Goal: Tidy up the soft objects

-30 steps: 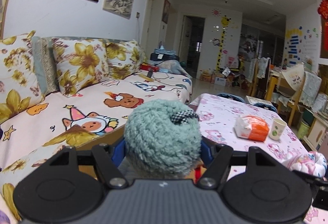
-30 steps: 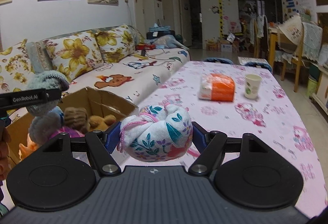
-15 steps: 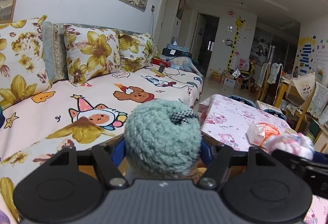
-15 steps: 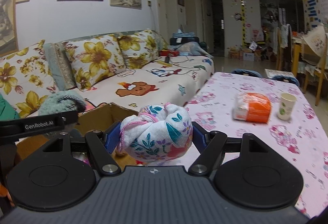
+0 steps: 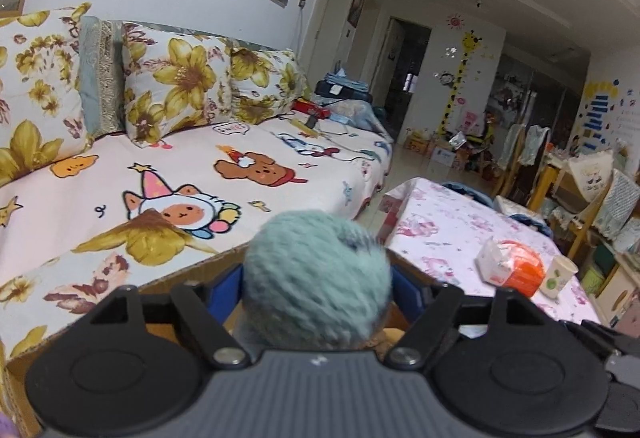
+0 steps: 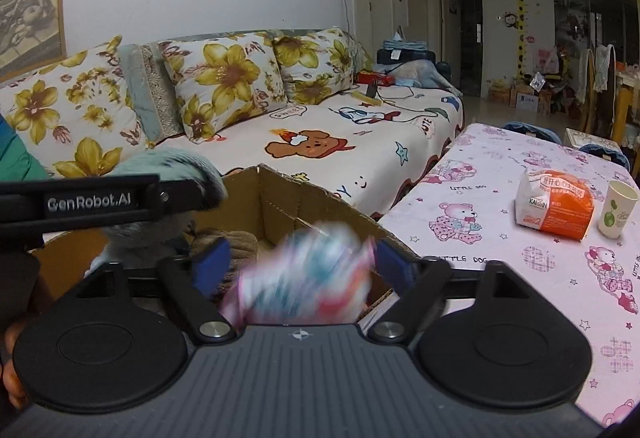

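Note:
My left gripper (image 5: 318, 280) has its jaws spread, with a teal knitted ball (image 5: 316, 278) blurred between them, above the cardboard box (image 5: 192, 274). The same ball shows in the right wrist view (image 6: 172, 165), beside the left gripper's bar (image 6: 80, 199). My right gripper (image 6: 298, 262) has its jaws wide apart; a floral cloth bundle (image 6: 304, 270) is blurred between them, touching neither pad, over the open cardboard box (image 6: 304, 205). Brown plush toys (image 6: 224, 242) lie inside the box.
A sofa (image 6: 340, 141) with flowered cushions (image 6: 224, 77) runs behind the box. To the right is a table with a pink cloth (image 6: 520, 258), holding an orange tissue pack (image 6: 554, 203) and a paper cup (image 6: 618, 207). Chairs stand far right.
Both grippers moved over the box and opened. The teal ball and the floral bundle, firmly held before, are now blurred and loose between the spread jaws.

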`<state>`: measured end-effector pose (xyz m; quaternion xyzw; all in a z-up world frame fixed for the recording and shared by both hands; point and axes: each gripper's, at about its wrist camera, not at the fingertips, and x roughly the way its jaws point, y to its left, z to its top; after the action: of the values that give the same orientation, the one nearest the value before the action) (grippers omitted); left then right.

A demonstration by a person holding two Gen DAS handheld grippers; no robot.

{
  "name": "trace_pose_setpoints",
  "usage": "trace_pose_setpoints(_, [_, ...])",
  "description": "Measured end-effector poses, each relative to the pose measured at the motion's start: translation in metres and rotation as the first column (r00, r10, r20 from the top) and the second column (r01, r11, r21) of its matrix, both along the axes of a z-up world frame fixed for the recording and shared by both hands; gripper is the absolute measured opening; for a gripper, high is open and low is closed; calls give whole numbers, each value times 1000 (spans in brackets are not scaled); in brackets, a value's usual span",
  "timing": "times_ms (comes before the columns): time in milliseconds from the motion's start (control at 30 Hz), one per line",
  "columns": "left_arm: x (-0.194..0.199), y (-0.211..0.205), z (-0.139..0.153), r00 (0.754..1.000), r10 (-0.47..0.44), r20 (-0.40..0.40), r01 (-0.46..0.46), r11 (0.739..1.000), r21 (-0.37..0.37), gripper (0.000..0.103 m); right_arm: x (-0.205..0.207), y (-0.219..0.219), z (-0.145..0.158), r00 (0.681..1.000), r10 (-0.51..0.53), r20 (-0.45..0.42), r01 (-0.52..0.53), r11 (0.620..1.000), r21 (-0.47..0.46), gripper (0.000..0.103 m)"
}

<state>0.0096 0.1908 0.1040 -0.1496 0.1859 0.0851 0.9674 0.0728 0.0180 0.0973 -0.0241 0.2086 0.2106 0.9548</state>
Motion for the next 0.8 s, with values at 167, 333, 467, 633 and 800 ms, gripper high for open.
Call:
trace_pose_setpoints(167, [-3,-4,2,1000,8,16,-8,1000,20,92,-23,-14,16,996,-55,76,53,998,29,101])
trace_pose_setpoints(333, [-12,-6,5,998,35,43,-37,998,46,99,-53,-34,26,978,-160,134,155,987,48,101])
trace_pose_setpoints(467, [-19,-6,8,996,73,50,-77,994,75,102,-66,-51,26,959,-255,121,251,967,51,101])
trace_pose_setpoints(633, [-31,-9,8,992,116,49,-122,984,131,102,-77,-65,22,943,-325,65,320,944,78,101])
trace_pose_setpoints(800, [-47,-24,9,993,114,39,-119,974,194,102,-82,-63,15,937,-348,24,344,934,91,101])
